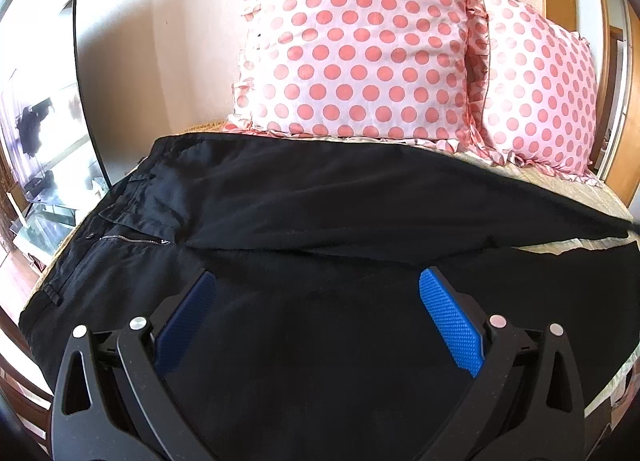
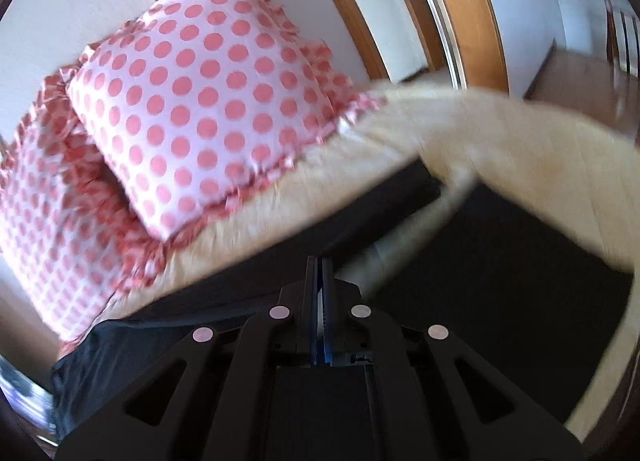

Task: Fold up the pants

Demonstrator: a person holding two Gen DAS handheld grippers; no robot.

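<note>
Black pants point(image 1: 304, 197) lie spread on the bed, waistband and zipper point(image 1: 132, 239) at the left, legs running right. My left gripper point(image 1: 316, 297) is open just above the near leg, blue pads point(image 1: 448, 321) wide apart, holding nothing. In the right wrist view my right gripper point(image 2: 319, 265) has its fingers pressed together over the black pants point(image 2: 500, 261). The view is blurred, and I cannot tell whether cloth is pinched between them.
Two pink polka-dot pillows point(image 1: 360, 49) point(image 2: 192, 113) stand at the back of the bed. A cream bedspread point(image 2: 500, 133) covers the bed. A wooden door frame point(image 2: 460, 1) is behind, and a glass table point(image 1: 44, 217) stands left of the bed.
</note>
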